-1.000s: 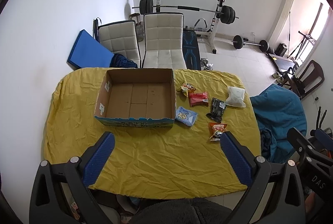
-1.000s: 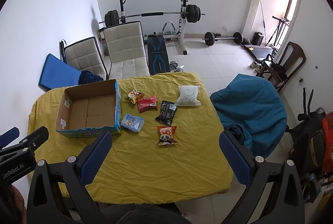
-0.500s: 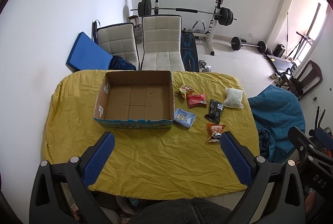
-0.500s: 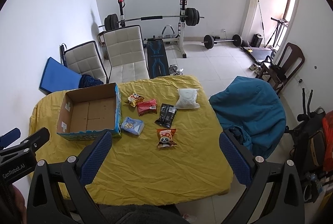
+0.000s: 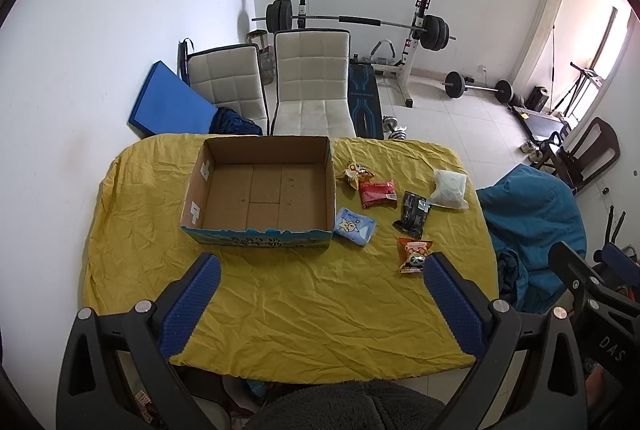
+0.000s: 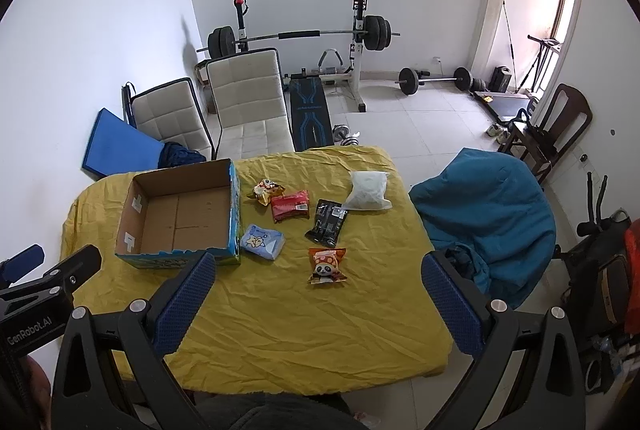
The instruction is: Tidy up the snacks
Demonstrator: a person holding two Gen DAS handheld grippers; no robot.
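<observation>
Fingers: left (image 5: 320,290), right (image 6: 320,288) spread, dimpled blue pads | cardboard box (image 5: 264,190) rectangular, empty

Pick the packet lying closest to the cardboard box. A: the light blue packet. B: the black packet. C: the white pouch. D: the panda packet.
A: the light blue packet lies right beside the cardboard box, at its near right corner, with the other packets farther to the right.
</observation>
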